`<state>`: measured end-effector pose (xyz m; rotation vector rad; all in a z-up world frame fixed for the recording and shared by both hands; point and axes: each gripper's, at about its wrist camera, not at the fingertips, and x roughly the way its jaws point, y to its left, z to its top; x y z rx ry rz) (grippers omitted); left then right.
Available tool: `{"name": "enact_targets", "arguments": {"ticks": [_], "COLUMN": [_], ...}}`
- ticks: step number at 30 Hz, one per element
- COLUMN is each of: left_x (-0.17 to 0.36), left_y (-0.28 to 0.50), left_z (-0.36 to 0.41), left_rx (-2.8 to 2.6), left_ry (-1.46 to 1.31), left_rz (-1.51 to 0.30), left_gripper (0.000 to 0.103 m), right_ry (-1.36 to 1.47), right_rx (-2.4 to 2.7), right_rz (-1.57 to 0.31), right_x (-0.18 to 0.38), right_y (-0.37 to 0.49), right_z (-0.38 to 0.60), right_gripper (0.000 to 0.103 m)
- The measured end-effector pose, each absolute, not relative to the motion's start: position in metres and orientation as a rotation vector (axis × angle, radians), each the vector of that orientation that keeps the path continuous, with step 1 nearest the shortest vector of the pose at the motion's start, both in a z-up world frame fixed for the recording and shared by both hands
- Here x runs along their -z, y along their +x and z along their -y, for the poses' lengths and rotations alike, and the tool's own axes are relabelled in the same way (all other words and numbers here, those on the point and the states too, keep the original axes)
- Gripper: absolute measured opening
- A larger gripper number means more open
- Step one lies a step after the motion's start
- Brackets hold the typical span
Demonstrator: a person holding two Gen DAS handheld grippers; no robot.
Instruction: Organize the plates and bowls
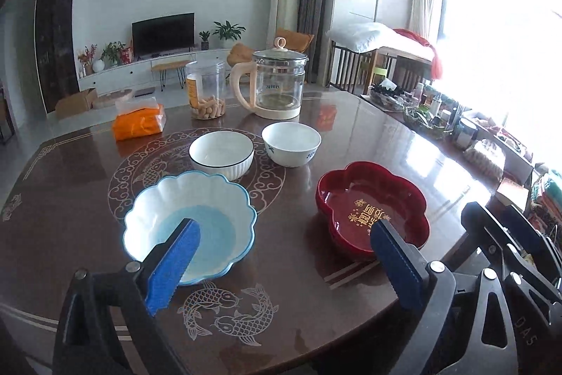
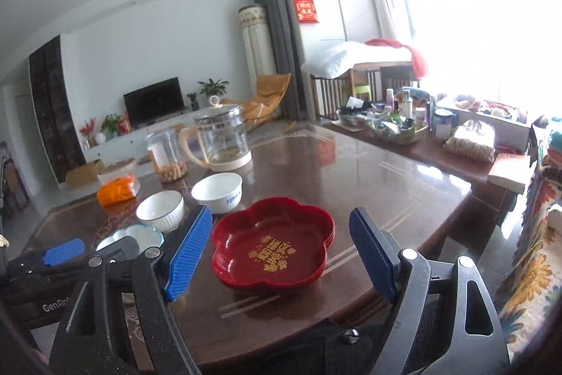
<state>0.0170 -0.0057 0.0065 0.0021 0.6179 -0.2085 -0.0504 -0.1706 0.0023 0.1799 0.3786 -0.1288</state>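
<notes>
A white-and-blue scalloped bowl (image 1: 168, 199) sits near the front left of the brown table (image 1: 70, 217). To its right is a stack of red flower-shaped plates (image 1: 365, 195) with gold lettering. Behind them stand a ribbed white bowl with a dark rim (image 1: 221, 152) and a plain white bowl with blue marks (image 1: 291, 143). My left gripper (image 1: 286, 227) is open above the table, one finger over the scalloped bowl and one over the red plates, holding nothing. My right gripper (image 2: 281, 213) is open too, straddling the red plates (image 2: 274, 245) from above without touching them.
A glass kettle (image 1: 277, 86), a clear snack jar (image 1: 205, 94) and an orange packet (image 1: 138, 123) stand at the table's far side. A cluttered side table (image 1: 439, 115) runs along the right, near the window. The table's front edge is just below the grippers.
</notes>
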Motion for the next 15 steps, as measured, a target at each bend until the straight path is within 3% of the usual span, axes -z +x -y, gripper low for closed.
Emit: {"name": "enact_targets", "arguments": {"ticks": [15], "left_x": [-0.011], "left_y": [-0.004], "left_z": [-0.011], "left_rx": [0.215], "left_ry": [-0.016], "left_rz": [-0.537], "left_gripper": [0.098], "right_ry": [0.031], "right_rx": [0.179], "right_rz": [-0.24], "right_x": [0.0], "right_y": [-0.069], "right_z": [0.155], "right_gripper": [0.083]}}
